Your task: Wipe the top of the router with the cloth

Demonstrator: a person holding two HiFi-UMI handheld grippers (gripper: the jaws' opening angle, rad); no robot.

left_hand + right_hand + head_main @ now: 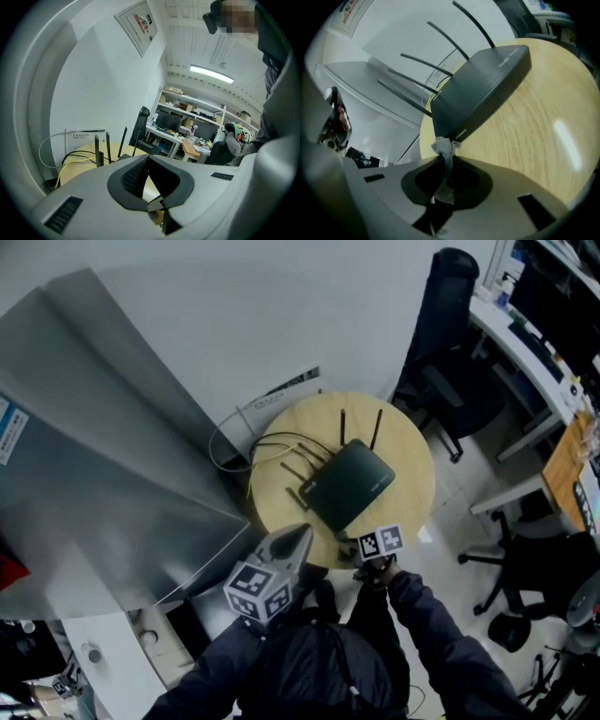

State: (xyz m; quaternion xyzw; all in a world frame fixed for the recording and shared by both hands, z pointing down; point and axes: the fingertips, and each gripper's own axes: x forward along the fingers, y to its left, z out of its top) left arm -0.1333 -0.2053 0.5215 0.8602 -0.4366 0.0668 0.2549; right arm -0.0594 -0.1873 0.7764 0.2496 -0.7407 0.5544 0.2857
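A dark router (348, 484) with several thin antennas lies on a round wooden table (410, 448). My right gripper (352, 542) is at the router's near corner, shut on a small pale grey cloth (444, 149). In the right gripper view the cloth sticks up from the jaws just short of the router (483, 96), and whether it touches the casing cannot be told. My left gripper (302, 532) hovers over the table's near edge, left of the router, raised and tilted. Its jaws are shut with nothing between them (148, 158); the antennas (101, 150) show beyond.
Black and yellow cables (274, 448) trail off the table's back left towards a wall panel (278, 397). A slanted grey panel (94, 456) stands at the left. An office chair (448, 352) and desks (530, 362) stand at the right. A second chair's base (506, 563) is near the right.
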